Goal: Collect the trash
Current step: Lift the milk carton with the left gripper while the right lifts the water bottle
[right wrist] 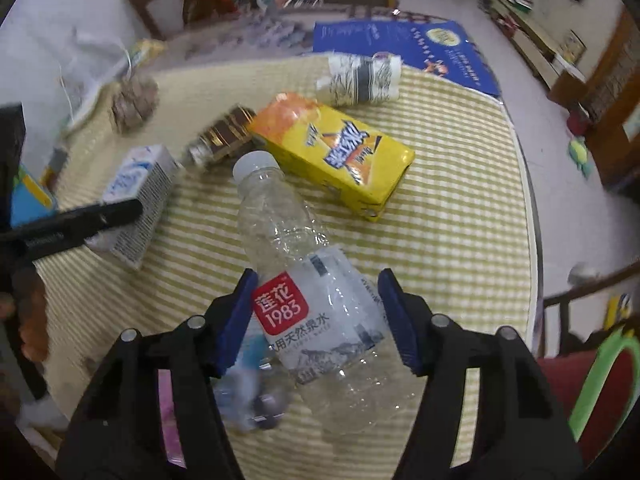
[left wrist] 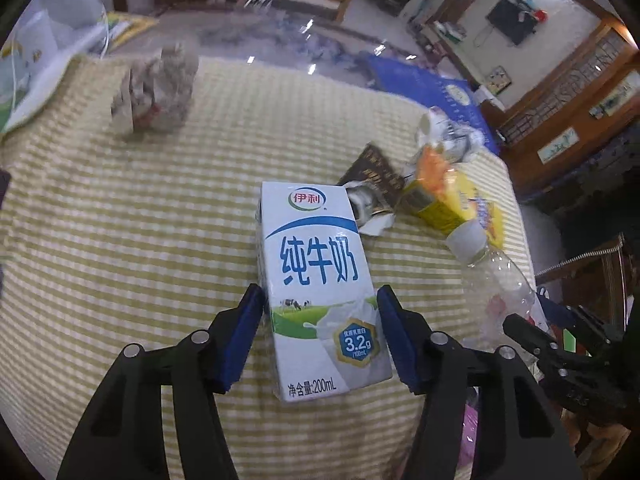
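- Left wrist view: the left gripper point(left wrist: 320, 332) straddles the milk carton point(left wrist: 318, 292) lying on the worktop point(left wrist: 140, 220), jaws wide; centre the pads on the carton's sides before closing.
- Right wrist view: the right gripper point(right wrist: 318, 320) brackets the clear bottle point(right wrist: 308, 280), jaws spread; squeeze gently at the label, since thin plastic likely buckles.

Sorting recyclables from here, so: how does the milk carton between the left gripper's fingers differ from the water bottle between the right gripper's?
The milk carton is an opaque white and blue box; the water bottle is clear plastic with a white cap.
The carton keeps its square shape; the bottle looks crumpled.
The carton's print is on its face; the bottle has a wrapped label with a red patch.
Both lie on the checked cloth, each between open fingers of the left gripper or right gripper.
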The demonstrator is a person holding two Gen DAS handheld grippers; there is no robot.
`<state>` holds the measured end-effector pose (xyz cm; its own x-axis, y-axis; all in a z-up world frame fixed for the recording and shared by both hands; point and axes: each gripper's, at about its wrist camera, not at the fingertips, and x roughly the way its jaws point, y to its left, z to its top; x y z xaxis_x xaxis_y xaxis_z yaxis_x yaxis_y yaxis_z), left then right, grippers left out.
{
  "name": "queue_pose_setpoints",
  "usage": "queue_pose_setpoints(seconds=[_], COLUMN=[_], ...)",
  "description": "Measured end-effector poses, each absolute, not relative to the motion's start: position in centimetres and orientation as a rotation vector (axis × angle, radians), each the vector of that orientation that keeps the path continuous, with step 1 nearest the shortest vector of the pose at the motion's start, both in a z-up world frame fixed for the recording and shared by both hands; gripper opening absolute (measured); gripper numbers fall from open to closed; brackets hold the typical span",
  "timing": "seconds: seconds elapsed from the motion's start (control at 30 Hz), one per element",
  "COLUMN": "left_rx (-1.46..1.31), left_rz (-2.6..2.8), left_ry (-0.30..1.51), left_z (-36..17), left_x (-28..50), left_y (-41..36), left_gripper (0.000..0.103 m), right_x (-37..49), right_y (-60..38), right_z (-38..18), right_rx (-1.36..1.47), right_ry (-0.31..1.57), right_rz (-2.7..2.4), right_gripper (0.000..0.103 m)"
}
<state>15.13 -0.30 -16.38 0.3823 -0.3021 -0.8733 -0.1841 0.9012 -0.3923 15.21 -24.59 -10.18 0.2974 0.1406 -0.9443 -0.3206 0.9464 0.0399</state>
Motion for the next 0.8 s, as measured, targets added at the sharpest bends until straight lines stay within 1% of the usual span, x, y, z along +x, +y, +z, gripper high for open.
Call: queue_pose_setpoints(seconds=[0.17, 0.3, 0.53, 0.8], left_rx=[-0.356, -0.287, -0.21, -0.189], left_rz=[-0.118, -0.149, -0.181, -0.23], left_ry=[1.08, 0.995, 0.877, 0.809], left_z=[-12.0, -8.7, -4.5, -2.2], left_x=[12.6, 10.5, 8.9, 7.2], left_y=[-1.1, -2.2, -4.4, -6.0], left_gripper=[0.056, 0.056, 0.056, 0.056], right_x=[12.5, 9.9, 5.9, 3.7], right_y=[-24.2, -25.2, -26.9, -28.3], right_z=[-5.9, -3.5, 0.7, 2.5], right_rx=[-0.046, 0.056, 0.155, 0.197], right_ry=[1.113, 1.03, 0.845, 0.791], right_rz=[0.241, 0.189, 0.096, 0.071], right_gripper=[0.06, 0.06, 0.061, 0.061])
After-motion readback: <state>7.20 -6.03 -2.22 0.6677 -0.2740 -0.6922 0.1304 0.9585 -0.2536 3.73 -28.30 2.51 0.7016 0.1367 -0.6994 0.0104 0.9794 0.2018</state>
